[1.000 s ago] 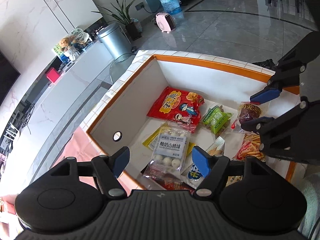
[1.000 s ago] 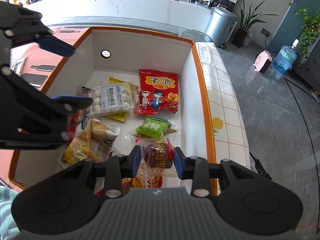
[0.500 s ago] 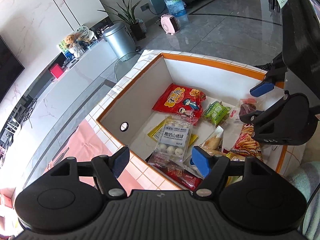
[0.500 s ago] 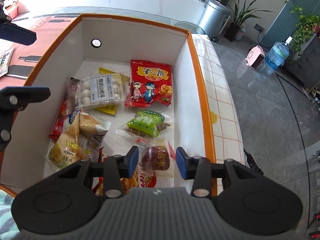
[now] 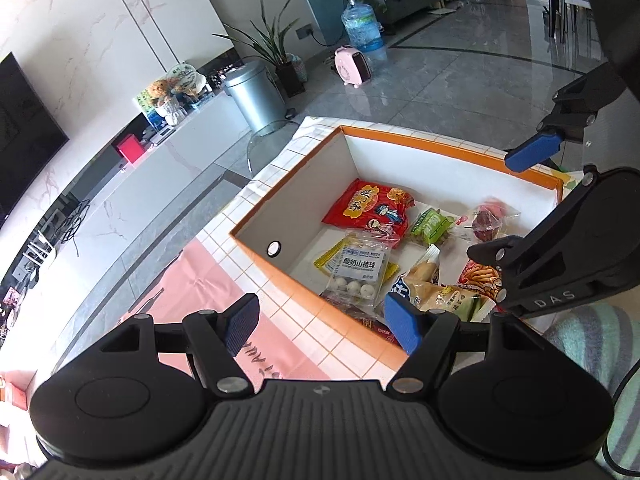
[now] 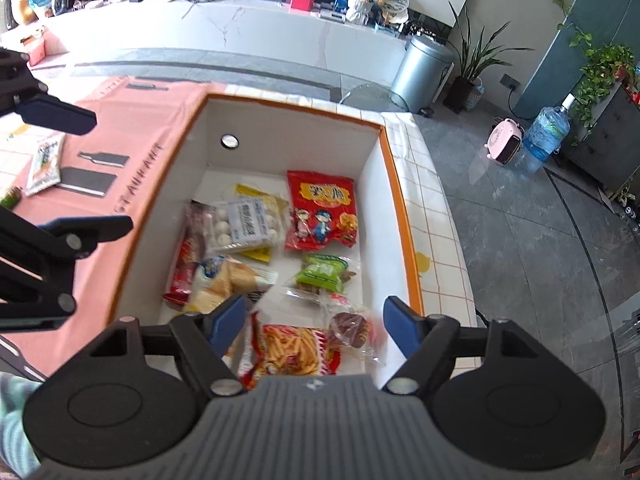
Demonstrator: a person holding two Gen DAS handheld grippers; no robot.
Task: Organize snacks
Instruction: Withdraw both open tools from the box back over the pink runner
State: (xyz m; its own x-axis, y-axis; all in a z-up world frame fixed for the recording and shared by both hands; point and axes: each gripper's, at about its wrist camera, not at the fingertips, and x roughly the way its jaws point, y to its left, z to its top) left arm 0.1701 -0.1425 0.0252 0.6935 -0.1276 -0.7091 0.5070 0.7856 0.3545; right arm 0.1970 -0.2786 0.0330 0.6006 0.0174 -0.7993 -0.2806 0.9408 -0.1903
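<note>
An orange-rimmed white box [image 6: 394, 184] [image 5: 304, 280] holds several snack packs: a red bag [image 6: 322, 210] [image 5: 370, 208], a clear pack of white balls [image 6: 244, 224] [image 5: 358, 270], a green pack [image 6: 322, 274] [image 5: 430, 226], a dark-red sweet pack [image 6: 352, 326] [image 5: 486, 224], a fries bag [image 6: 294, 350] and a bread pack [image 6: 222, 282]. My right gripper [image 6: 314, 322] is open and empty above the box's near end. My left gripper [image 5: 322, 322] is open and empty over the box's left rim.
A pink cloth [image 6: 116, 152] covers the tiled table left of the box, with a small packet [image 6: 44, 162] and a green item [image 6: 10, 198] on it. A steel bin [image 6: 422, 68] stands on the floor beyond.
My right gripper let go of the dark-red sweet pack, opened wide and lifted. Both grippers have risen and drawn back from the box.
</note>
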